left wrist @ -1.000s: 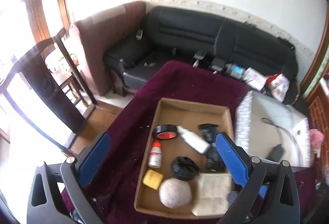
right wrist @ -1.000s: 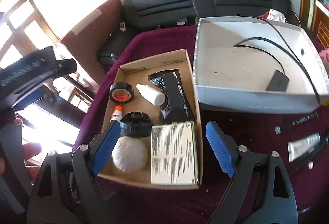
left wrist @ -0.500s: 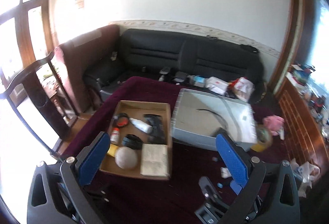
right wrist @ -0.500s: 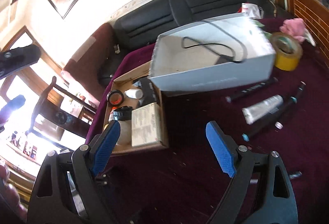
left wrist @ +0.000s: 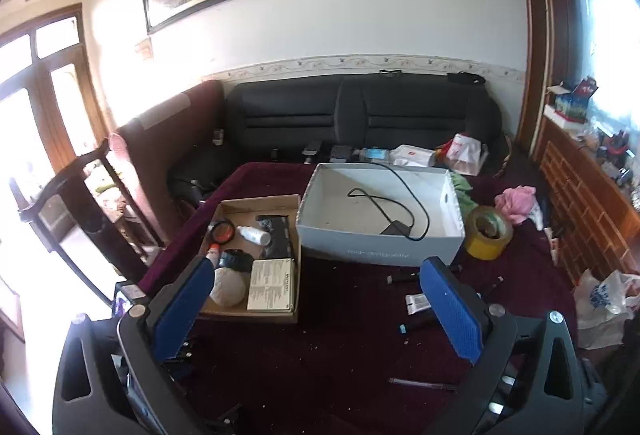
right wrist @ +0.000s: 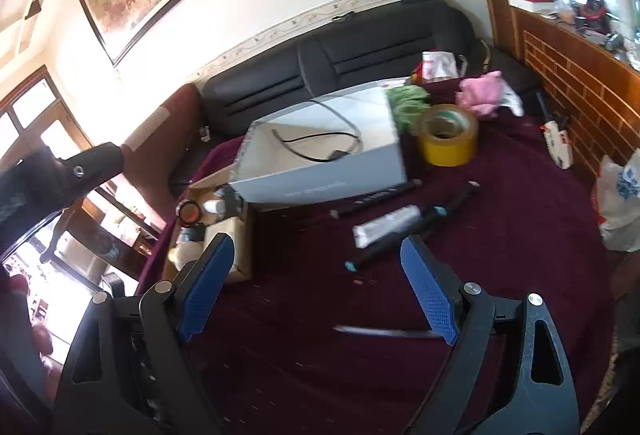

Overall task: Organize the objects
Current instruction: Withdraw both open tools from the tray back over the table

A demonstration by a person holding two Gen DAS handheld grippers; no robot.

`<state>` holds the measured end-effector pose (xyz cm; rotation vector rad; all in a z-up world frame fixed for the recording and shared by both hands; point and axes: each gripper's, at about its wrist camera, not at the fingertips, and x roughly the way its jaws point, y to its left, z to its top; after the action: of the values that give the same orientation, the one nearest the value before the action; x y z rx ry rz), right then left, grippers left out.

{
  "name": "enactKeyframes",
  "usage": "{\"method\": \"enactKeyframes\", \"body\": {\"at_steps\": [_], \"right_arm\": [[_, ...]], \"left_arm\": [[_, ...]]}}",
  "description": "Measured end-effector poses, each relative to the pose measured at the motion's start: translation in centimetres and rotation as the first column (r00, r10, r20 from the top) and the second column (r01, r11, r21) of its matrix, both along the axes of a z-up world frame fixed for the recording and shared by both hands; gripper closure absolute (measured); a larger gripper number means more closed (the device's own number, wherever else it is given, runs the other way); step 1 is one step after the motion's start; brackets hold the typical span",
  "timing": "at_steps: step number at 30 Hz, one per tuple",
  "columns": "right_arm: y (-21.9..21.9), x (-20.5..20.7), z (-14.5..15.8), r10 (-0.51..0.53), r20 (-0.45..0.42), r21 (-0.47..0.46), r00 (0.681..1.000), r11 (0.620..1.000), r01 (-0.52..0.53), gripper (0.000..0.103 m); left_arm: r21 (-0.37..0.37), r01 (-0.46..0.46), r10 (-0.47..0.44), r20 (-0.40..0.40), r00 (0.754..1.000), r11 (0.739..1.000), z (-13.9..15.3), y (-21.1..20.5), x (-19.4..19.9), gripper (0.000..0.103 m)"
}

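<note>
Loose objects, a white tube (right wrist: 386, 226) and dark pens (right wrist: 394, 242), lay on the maroon cloth (right wrist: 500, 235) before the grey box (right wrist: 320, 171); the cardboard tray (left wrist: 256, 311) beside it was already filled. Left gripper (left wrist: 320, 311) and right gripper (right wrist: 316, 285) hovered above the cloth, jaws spread and empty. The step appeared to be selecting the next item; that move would require lowering the right gripper over the tube.

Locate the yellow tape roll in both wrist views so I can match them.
Left wrist: yellow tape roll, right of centre, at the grey box's right corner.
Right wrist: yellow tape roll, upper centre-right, right of the box.
Shared landmark: the grey box.
</note>
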<state>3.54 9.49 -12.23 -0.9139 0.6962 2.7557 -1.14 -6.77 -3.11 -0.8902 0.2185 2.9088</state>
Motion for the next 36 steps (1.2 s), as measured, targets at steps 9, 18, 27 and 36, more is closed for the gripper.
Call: {"method": "enactKeyframes", "body": {"at_steps": [9,18,27,36], "right_arm": [[4.2,7.5,0.5,-0.065,-0.042,0.042,0.997,0.997,0.067,0.017],[3.0,14.4,4.5,-0.086,-0.296,0.297,0.951,0.938,0.177,0.000],[2.0,11.9,7.6,-0.028,-0.290,0.273,0.957,0.956,0.110,0.000],[-0.5,8.3,2.4,0.057,-0.137,0.270,0.989,0.963,-0.018,0.000]], "left_arm": [[-0.051,0.000,-0.005,-0.109,0.994,0.999,1.0,3.3,4.5,0.000],[-0.027,0.090,-0.091,-0.036,0.995,0.996,-0.1,6.0,5.4,0.000],[-0.049,-0.042,0.043,0.019,0.999,0.998,-3.0,3.0,1.3,0.000],[-0.048,-0.100,0.102,0.053,0.993,0.994,-4.4,-0.3,-0.4,0.000]]}}
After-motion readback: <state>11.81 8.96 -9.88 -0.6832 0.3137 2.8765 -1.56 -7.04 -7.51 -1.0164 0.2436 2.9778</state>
